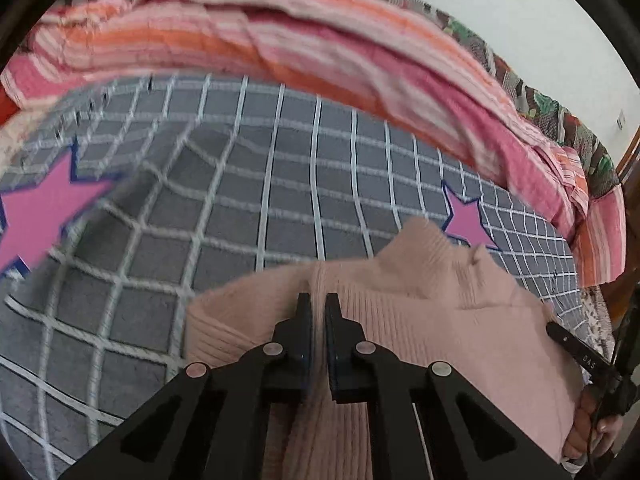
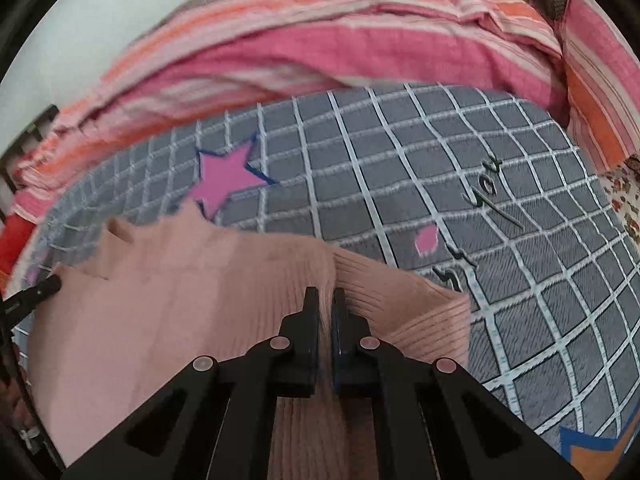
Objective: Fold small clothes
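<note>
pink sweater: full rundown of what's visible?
The pink sweater is a pale, dusty-pink rib knit that looks soft and thick, with a stand-up turtleneck collar pointing away from the cameras. It lies spread on the grey grid-pattern blanket, partly covering a pink star. The left gripper and the right gripper are each shut on a pinched ridge of its fabric, one at each side. The near part is hidden by the grippers.

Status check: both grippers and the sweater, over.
Left gripper shut on pink sweater. Right gripper shut on it too. Sweater lifted over grid blanket. Nothing in the way.
</note>
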The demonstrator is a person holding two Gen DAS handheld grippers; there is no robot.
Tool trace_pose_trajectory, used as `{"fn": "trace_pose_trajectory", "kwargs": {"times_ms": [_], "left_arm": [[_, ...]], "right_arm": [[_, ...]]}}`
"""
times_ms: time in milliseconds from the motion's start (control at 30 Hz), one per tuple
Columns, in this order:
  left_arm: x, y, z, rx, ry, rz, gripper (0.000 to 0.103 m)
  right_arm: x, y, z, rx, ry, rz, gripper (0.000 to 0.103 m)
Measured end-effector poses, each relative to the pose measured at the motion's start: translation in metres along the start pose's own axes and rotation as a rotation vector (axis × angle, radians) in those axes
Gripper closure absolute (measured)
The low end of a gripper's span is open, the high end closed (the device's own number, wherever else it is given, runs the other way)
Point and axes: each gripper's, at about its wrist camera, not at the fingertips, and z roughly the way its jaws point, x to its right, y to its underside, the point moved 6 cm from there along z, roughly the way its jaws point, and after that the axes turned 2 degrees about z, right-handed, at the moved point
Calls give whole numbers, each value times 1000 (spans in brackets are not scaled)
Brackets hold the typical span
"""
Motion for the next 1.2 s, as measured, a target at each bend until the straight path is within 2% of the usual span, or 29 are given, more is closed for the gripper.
{"fn": "trace_pose_trajectory", "kwargs": {"times_ms": [100, 167, 200, 233, 267, 433, 533, 667, 733, 1200], "left_arm": [[-5, -4, -11, 14, 61, -36, 89], [-8, -8, -23, 55, 89, -51, 71], [-9, -9, -29, 79, 99, -56, 65], [-12, -10, -36, 114, 115, -63, 52], [-15, -11, -43, 147, 138, -68, 44], [-29, -11, -44, 166, 203, -95, 43], [-44, -8, -41, 166, 203, -140, 43], [-66, -4, -40, 179, 156, -178, 43], [-75, -3, -37, 169, 137, -192, 43], [-75, -4, -40, 159, 160, -197, 43]], "right_arm": [[-3, -4, -15, 9, 17, -2, 91], [-10, -4, -30, 34, 28, -22, 83], [-18, -3, -40, 50, 23, -46, 81], [-27, -2, -48, 63, 12, -67, 75], [-38, 0, -55, 73, -1, -90, 70], [-93, 16, -67, 51, -96, -156, 67], [-118, 27, -60, 21, -129, -163, 67], [-143, 44, -37, -42, -119, -183, 67], [-145, 48, -28, -47, -96, -182, 67], [-154, 28, 9, -100, 24, -187, 67]]}}
